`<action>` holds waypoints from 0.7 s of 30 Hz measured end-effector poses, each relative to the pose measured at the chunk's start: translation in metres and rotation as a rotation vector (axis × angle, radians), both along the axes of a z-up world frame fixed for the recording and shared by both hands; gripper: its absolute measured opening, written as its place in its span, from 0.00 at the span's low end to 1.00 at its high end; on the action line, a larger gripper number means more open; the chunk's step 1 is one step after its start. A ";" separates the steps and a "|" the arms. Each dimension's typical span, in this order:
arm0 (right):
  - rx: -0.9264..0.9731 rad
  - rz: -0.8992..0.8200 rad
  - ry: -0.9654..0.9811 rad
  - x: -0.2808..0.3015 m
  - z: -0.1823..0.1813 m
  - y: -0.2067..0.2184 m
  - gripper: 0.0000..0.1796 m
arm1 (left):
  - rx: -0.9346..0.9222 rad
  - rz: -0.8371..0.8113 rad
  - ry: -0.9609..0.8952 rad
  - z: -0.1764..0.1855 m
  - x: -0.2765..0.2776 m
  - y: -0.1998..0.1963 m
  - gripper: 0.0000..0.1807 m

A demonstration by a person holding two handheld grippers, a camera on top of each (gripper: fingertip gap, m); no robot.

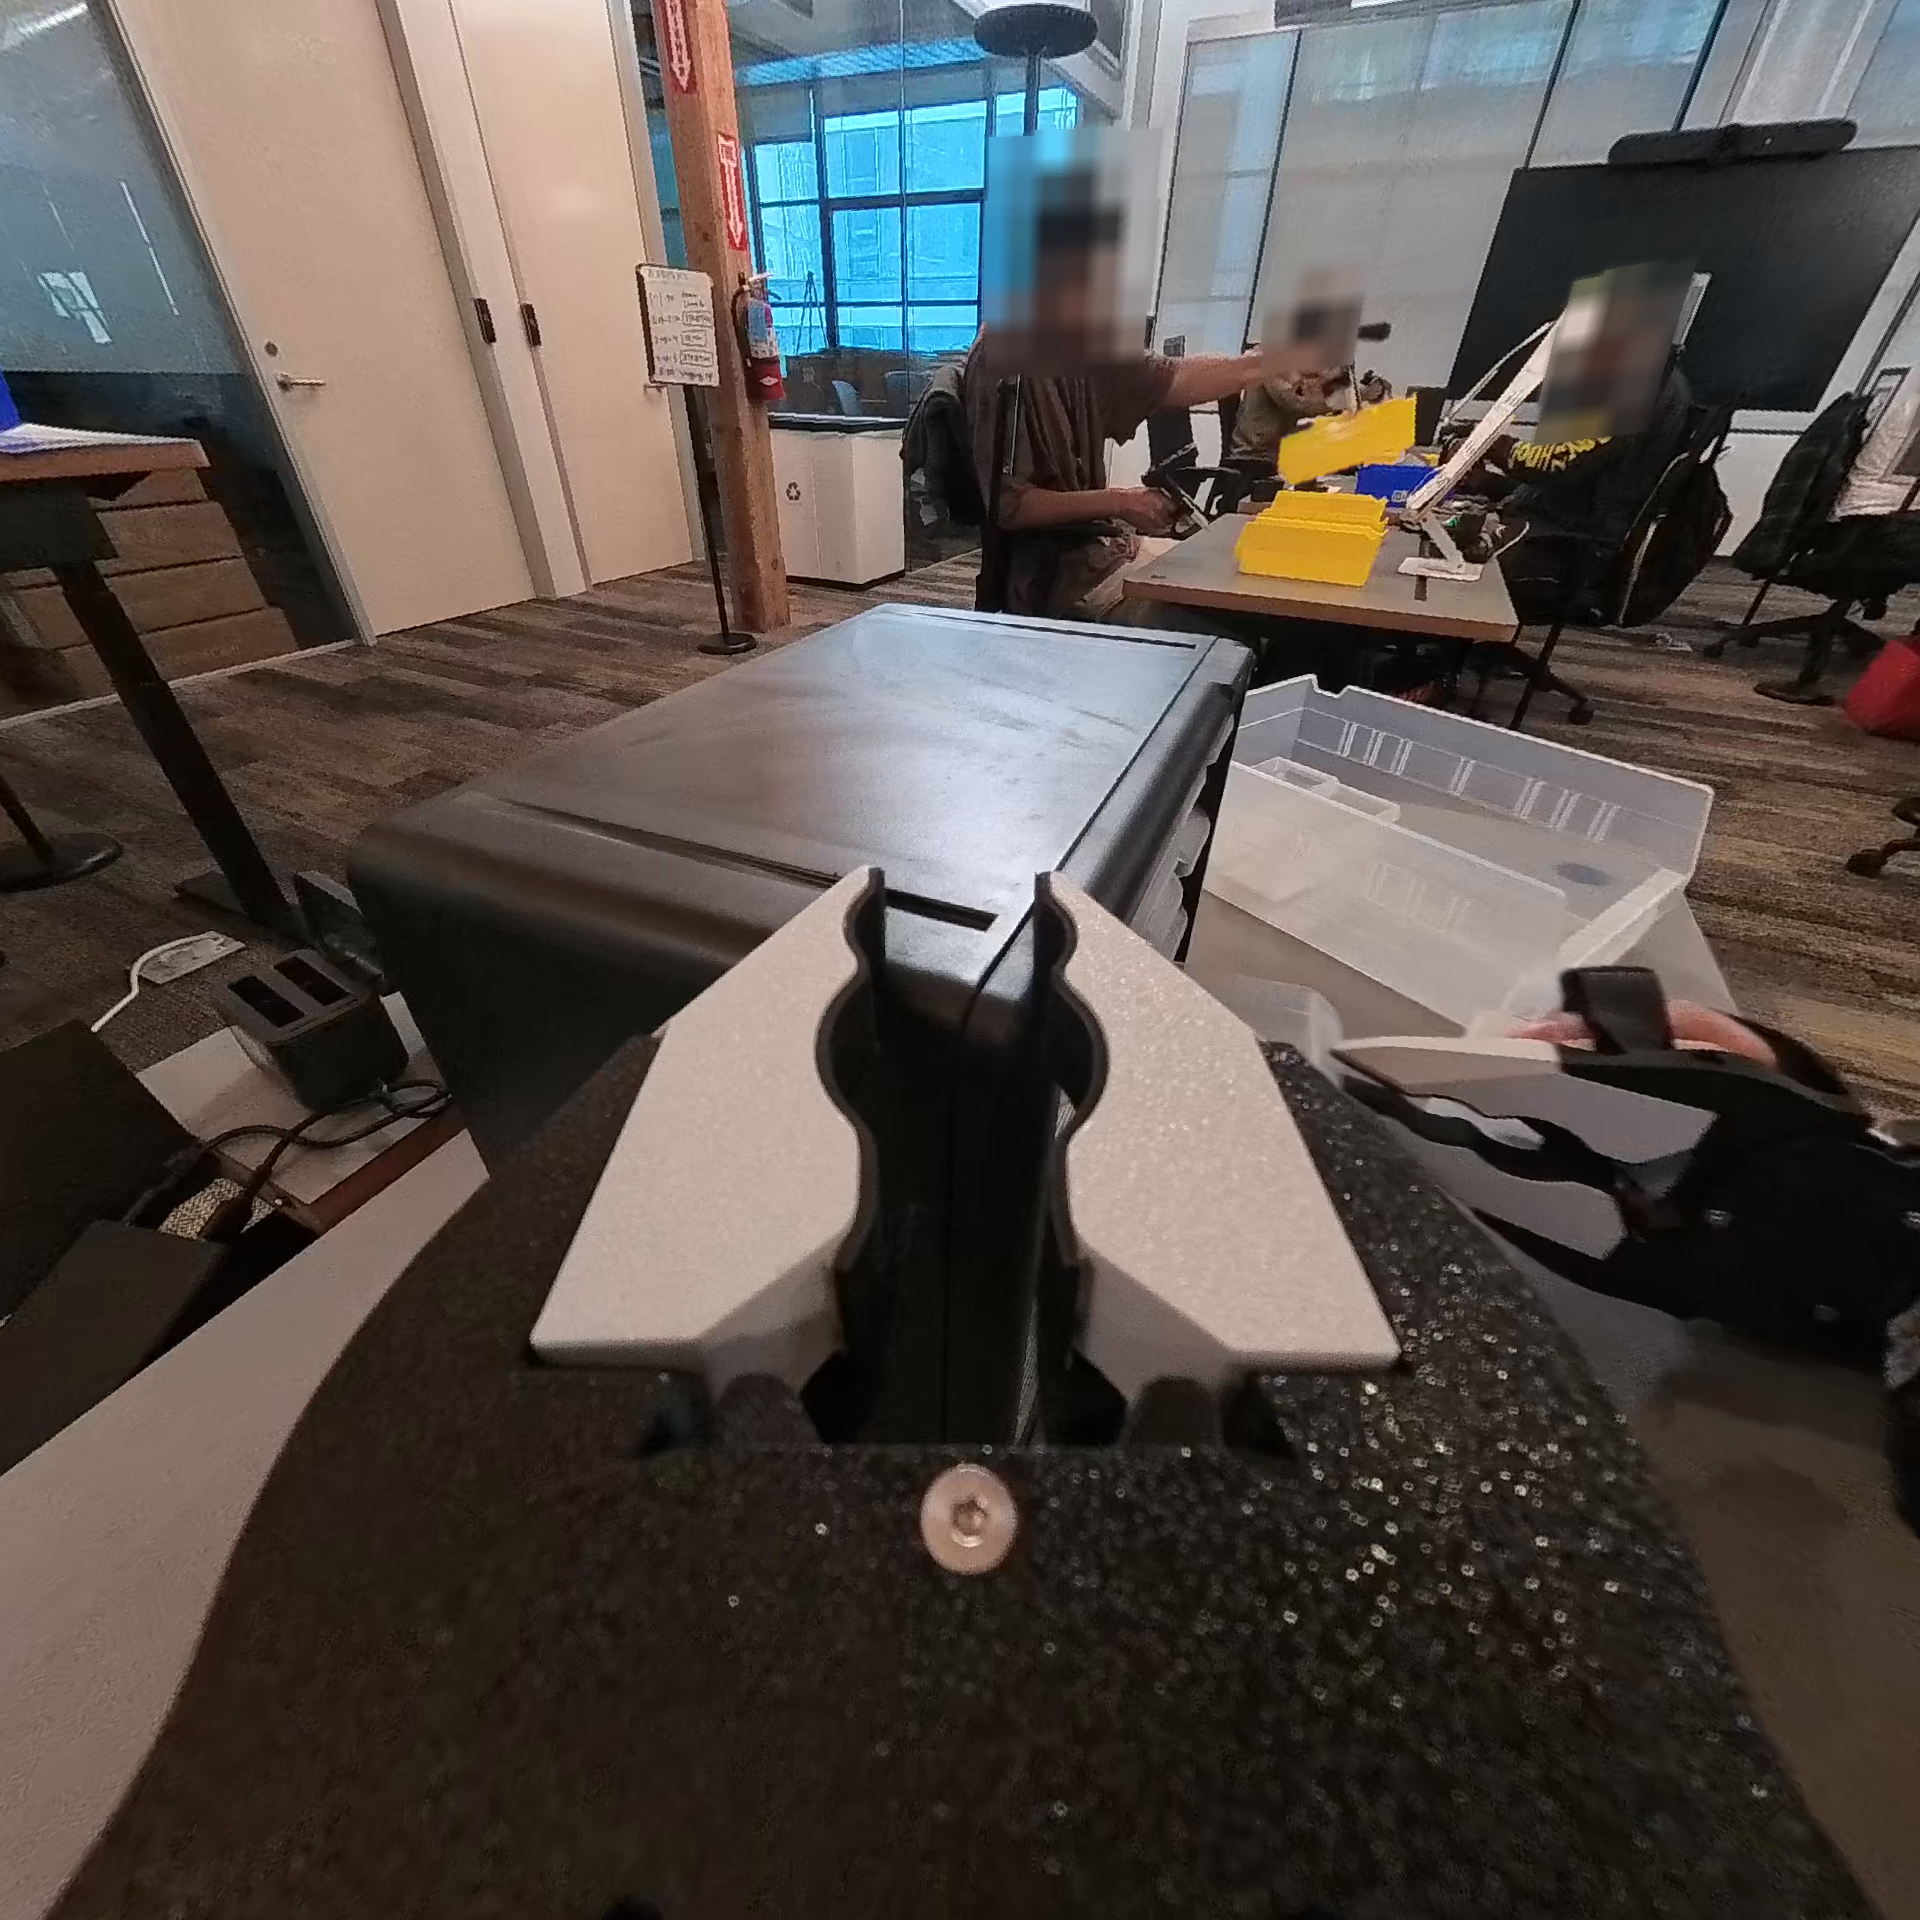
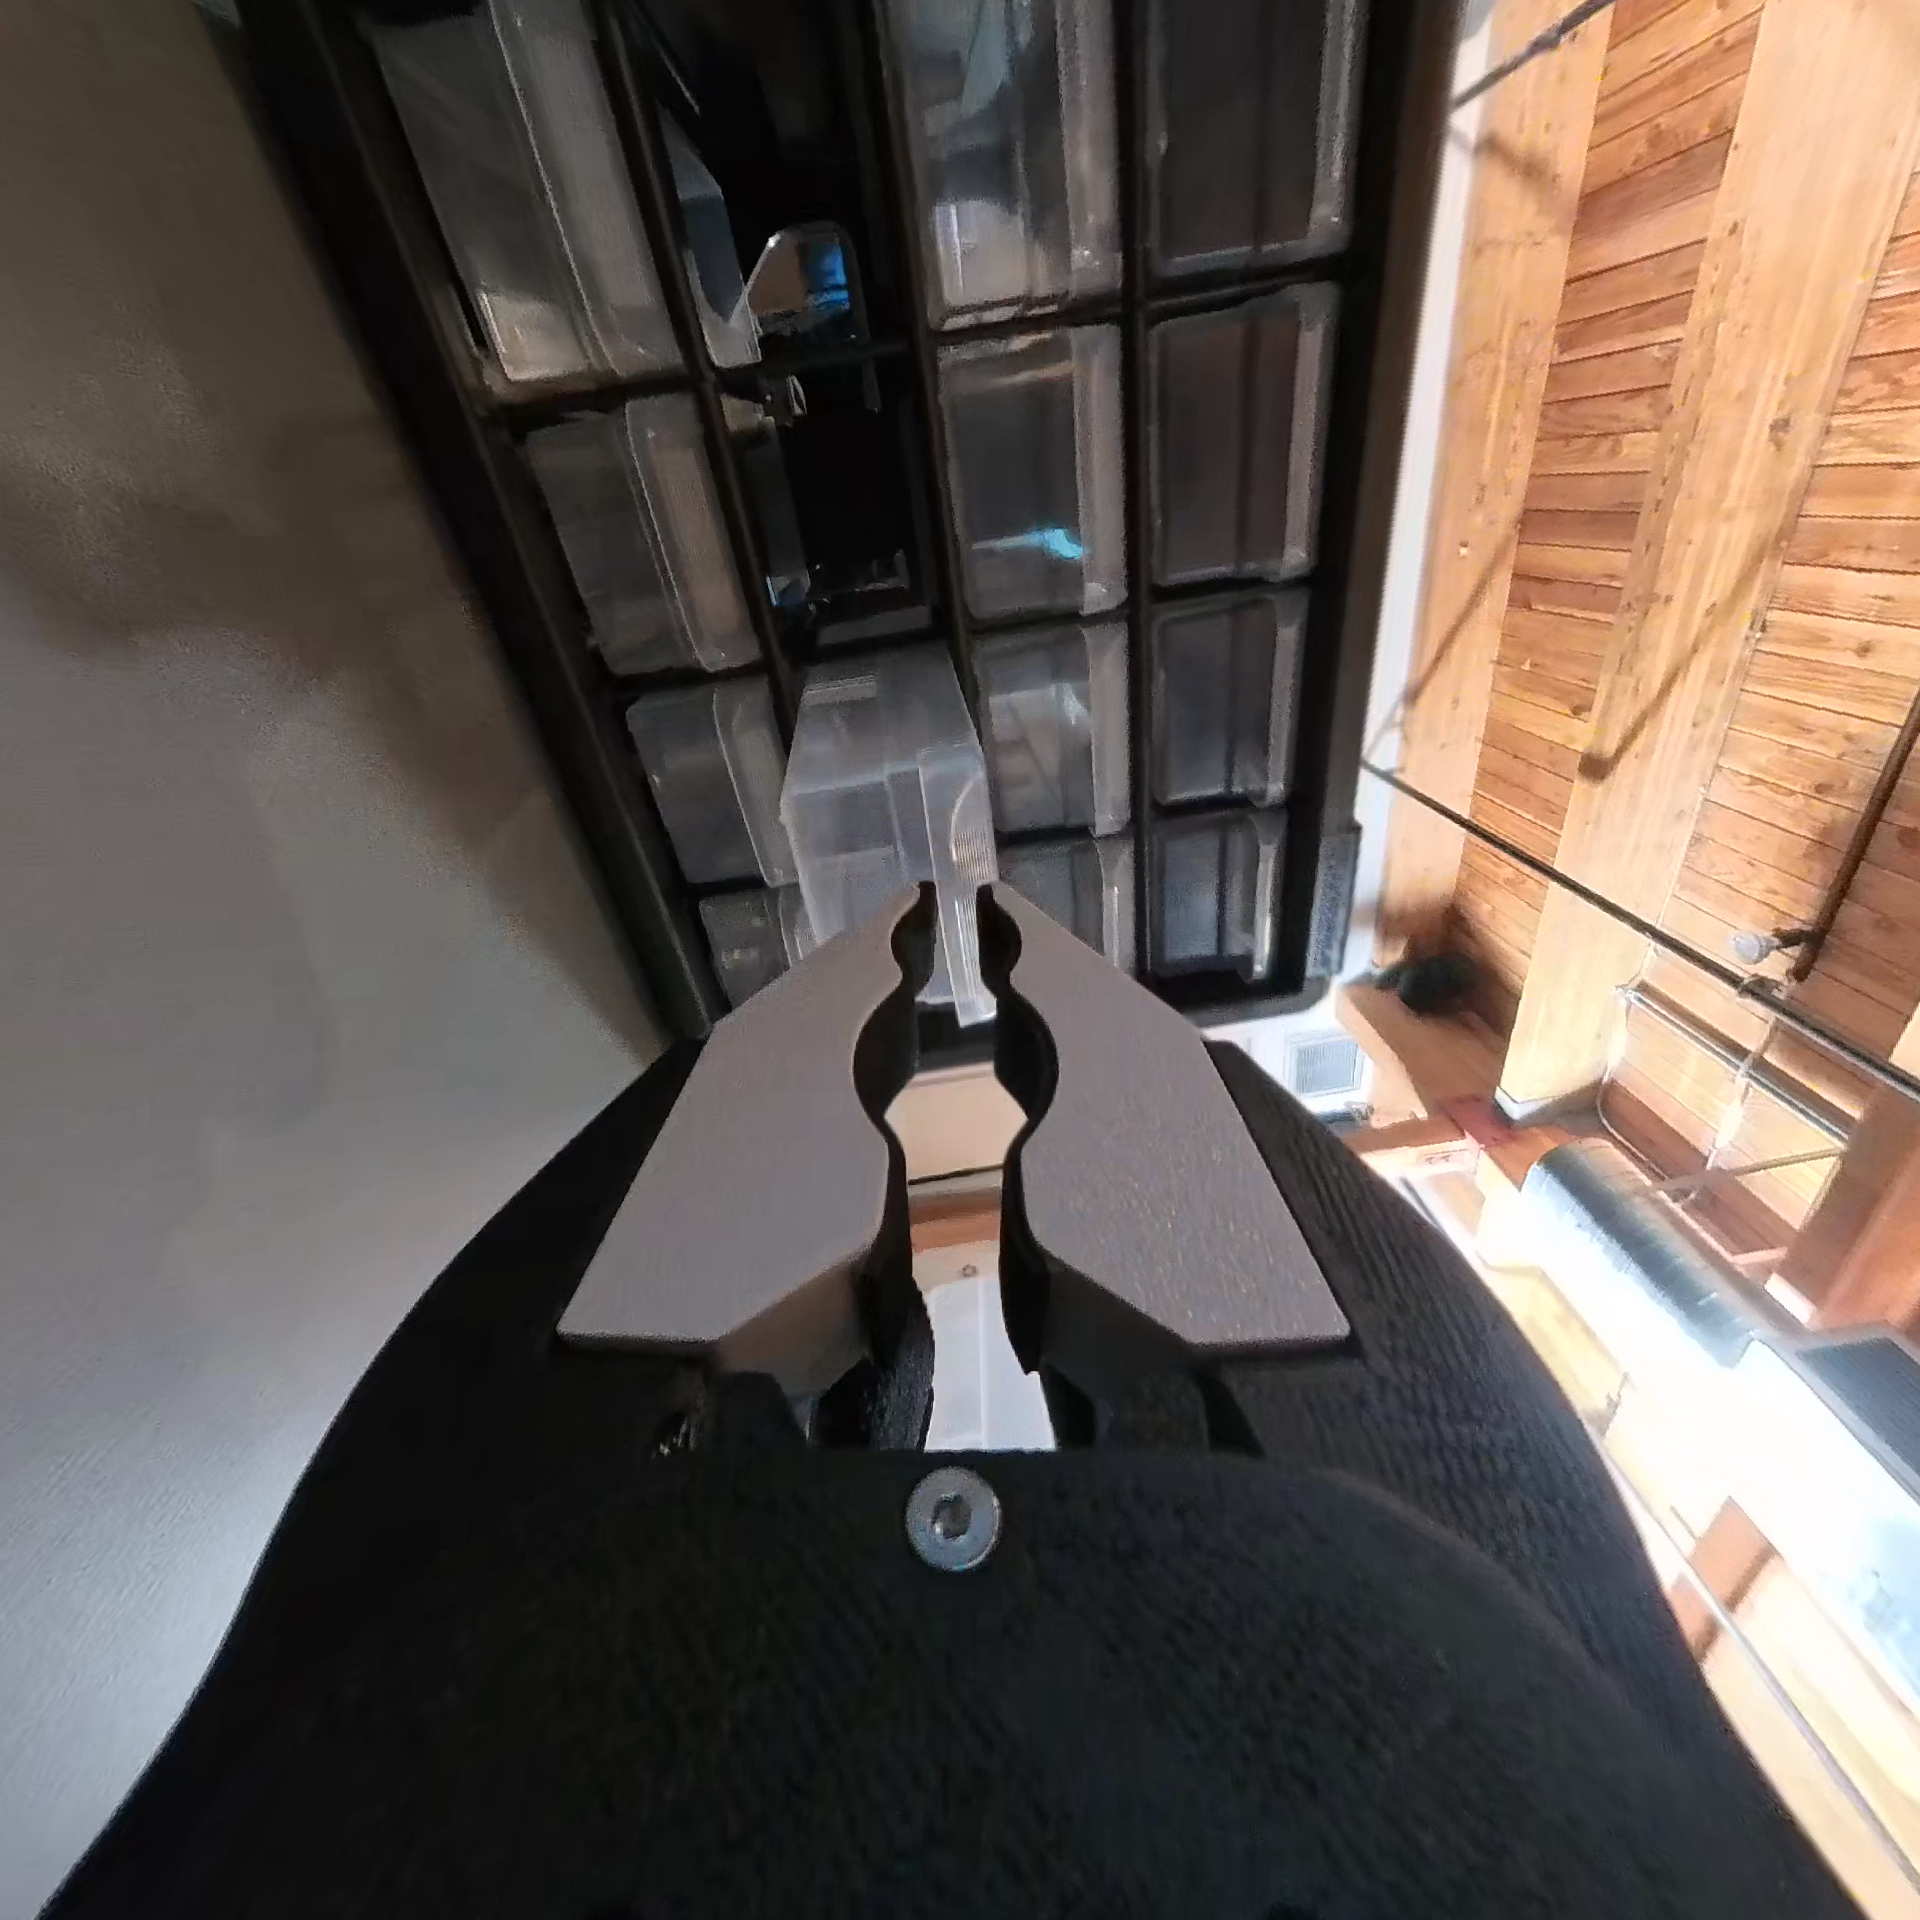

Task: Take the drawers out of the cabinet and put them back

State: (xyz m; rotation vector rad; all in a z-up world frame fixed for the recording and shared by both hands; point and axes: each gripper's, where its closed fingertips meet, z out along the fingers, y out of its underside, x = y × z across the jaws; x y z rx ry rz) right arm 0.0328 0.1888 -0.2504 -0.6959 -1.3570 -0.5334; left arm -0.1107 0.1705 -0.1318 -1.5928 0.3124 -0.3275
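Note:
A black drawer cabinet [image 1: 831, 769] stands on the white table. My left gripper [image 1: 961, 904] is shut on the cabinet's near top corner edge. In the right wrist view, which is turned on its side, the cabinet front [image 2: 1135, 457] shows a grid of clear drawers, and one column has dark empty slots [image 2: 821, 488]. My right gripper [image 2: 961, 914] is shut on the front tab of a clear drawer [image 2: 873, 769] that sticks partly out of its slot. The right gripper also shows in the left wrist view [image 1: 1351, 1055], at the cabinet's front side.
A large clear tub [image 1: 1558, 758] with small clear drawers [image 1: 1299, 821] in it sits right of the cabinet. A black box with cables [image 1: 312, 1018] lies to the left. Behind, people sit at a table with yellow bins [image 1: 1314, 540].

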 end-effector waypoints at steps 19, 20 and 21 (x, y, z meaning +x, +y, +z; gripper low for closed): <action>0.037 0.035 -0.002 0.054 0.040 -0.051 0.00 | -0.001 0.003 0.001 0.000 0.000 0.000 0.14; 0.015 0.046 0.001 0.055 0.041 -0.052 0.00 | -0.002 0.003 0.001 0.000 0.000 0.000 0.14; -0.005 0.057 0.010 0.056 0.042 -0.053 0.00 | -0.002 0.004 0.001 0.000 0.000 0.000 0.14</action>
